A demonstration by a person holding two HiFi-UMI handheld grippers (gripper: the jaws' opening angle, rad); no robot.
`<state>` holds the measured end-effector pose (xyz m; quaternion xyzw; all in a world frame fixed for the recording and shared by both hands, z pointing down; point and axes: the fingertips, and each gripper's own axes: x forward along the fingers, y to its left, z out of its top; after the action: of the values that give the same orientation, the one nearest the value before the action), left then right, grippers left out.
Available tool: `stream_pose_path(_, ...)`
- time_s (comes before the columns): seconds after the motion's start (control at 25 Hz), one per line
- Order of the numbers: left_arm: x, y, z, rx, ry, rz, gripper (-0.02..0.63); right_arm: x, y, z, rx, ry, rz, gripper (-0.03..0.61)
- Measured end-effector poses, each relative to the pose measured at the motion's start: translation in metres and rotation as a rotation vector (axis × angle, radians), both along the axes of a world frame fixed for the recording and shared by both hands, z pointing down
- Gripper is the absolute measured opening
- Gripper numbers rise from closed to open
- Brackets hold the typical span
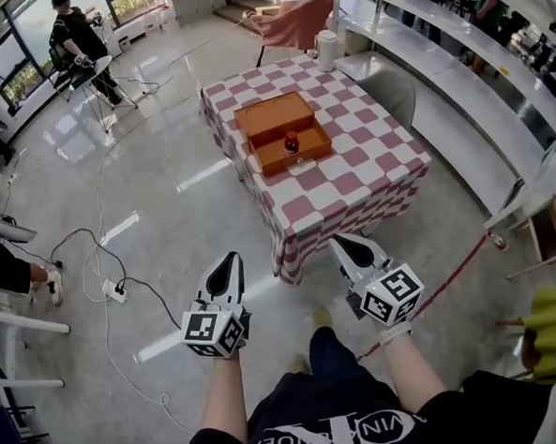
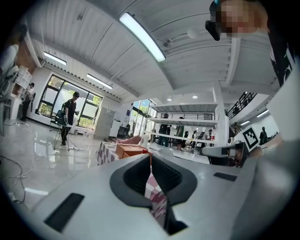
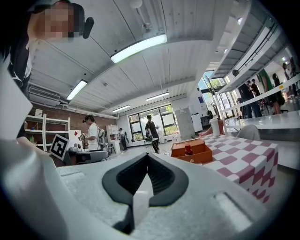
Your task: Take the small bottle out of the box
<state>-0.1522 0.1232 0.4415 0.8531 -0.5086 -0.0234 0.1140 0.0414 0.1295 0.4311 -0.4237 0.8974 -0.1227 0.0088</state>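
Rectangular orange box (image 1: pixel 298 157) holds small bottle (image 1: pixel 291 142); left gripper (image 1: pixel 233 258), right gripper (image 1: pixel 339 242) jaws pressed together.

We wore a black top (image 1: pixel 321 428) with short sleeves and white lettering across the chest. Our left gripper (image 1: pixel 231 258) and right gripper (image 1: pixel 341 243) each had a pale grey-white shell that tapered to a point, with ribbed black pads (image 3: pixel 161 177) lining the jaws. Flat black rectangular insets (image 2: pixel 64 212) sat in the shell. At the rear each carried a white cube (image 1: pixel 214 331) printed with black square markers.
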Motion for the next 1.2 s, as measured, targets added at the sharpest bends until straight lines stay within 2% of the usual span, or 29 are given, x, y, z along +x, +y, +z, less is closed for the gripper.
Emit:
stream_pose_path(0.2,0.004,-0.032,-0.002,0.002,0.001,-0.030,0.015,0.001,-0.039,0.000,0.007,0.020,-0.046,0.006)
stream_pose_path(0.64,0.045,-0.095,0.002,0.001,0.000,-0.037,0.015,0.022,-0.109,0.006,0.032,0.046,-0.113,0.006)
stream_pose_path(1.2,0.068,-0.136,0.012,-0.017,-0.017,-0.092,0.015,0.033,-0.167,0.028,-0.020,0.030,-0.203,0.006)
